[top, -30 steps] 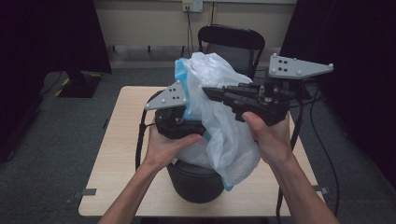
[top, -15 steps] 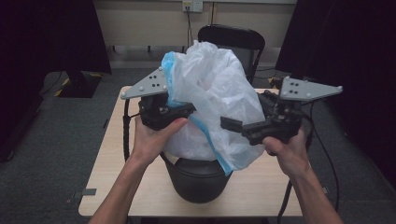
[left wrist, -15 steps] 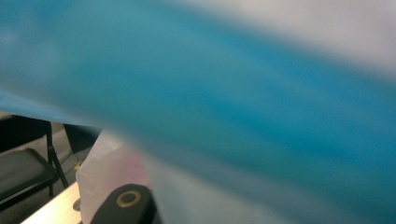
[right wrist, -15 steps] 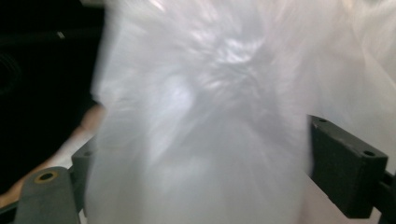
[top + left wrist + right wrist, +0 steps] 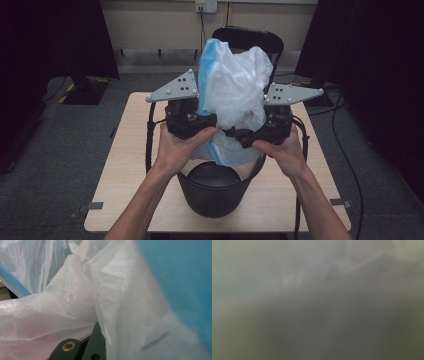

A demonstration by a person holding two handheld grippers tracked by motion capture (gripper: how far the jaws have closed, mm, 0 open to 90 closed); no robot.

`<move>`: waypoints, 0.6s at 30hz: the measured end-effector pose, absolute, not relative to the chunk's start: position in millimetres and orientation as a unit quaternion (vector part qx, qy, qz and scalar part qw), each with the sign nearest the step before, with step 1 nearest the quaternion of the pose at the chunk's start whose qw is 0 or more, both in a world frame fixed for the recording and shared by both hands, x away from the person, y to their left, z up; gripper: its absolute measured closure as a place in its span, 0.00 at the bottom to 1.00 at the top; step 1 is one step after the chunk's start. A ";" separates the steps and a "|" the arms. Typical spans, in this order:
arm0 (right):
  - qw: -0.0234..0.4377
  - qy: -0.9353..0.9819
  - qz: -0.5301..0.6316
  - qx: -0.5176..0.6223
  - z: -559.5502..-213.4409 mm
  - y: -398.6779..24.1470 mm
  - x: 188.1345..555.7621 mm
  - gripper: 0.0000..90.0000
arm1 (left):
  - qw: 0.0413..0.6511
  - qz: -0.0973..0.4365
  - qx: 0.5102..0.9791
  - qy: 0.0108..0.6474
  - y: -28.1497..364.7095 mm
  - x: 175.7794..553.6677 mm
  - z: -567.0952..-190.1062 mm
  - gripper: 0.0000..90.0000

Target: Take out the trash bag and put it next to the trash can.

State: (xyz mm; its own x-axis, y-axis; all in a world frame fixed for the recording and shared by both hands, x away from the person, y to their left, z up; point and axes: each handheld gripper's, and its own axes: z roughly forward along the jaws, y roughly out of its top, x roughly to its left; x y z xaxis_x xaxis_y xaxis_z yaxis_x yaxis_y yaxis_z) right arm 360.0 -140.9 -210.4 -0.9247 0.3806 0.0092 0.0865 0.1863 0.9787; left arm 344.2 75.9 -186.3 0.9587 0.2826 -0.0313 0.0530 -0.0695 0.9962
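Observation:
A white plastic bag with a blue edge [image 5: 235,90] stands bunched upright over a black bucket [image 5: 215,190] at the table's near edge. My left gripper [image 5: 202,122] presses into the bag's left side and is shut on its film. The wrinkled bag [image 5: 62,302] drapes over that gripper's jaws in the left gripper view. My right gripper [image 5: 240,135] points leftwards under the bag's lower right side. Its jaws have just been closing and still stand apart, with bag film against them. Blurred bag film [image 5: 317,290] lies across the right gripper view and hides its jaws.
The bucket sits on a light wooden table [image 5: 130,150], with bare tabletop to its left and right. A black chair [image 5: 250,37] stands behind the table. Cables trail from both grippers down beside the bucket.
The right gripper let go high on the bag, dropped and came in low at its right side. The left gripper rose slightly. The bag now stands narrower and taller.

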 end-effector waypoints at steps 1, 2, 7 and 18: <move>0.115 0.761 0.620 0.152 -211.6 -141.4 360.9 0.38 | 0.673 0.083 0.726 0.114 75.8 344.1 -187.0 0.99; 0.109 0.760 0.623 0.149 -212.7 -142.3 361.3 0.47 | 0.675 0.078 0.725 0.114 75.8 344.3 -187.8 0.99; 0.094 0.753 0.638 0.127 -215.2 -142.7 359.7 0.86 | 0.675 0.064 0.726 0.116 77.1 349.0 -190.7 0.99; 0.070 0.738 0.652 0.158 -216.2 -150.8 370.4 0.99 | 0.705 0.084 0.691 0.136 101.8 345.6 -188.4 0.58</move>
State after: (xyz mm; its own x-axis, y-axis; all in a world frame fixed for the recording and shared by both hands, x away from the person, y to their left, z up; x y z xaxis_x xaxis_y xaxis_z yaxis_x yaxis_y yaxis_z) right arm 370.4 -150.8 -216.2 -0.9401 0.3250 0.1032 0.1427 0.1002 0.9847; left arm 345.6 101.8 -188.4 0.9486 0.3074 -0.0754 0.0695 0.0301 0.9971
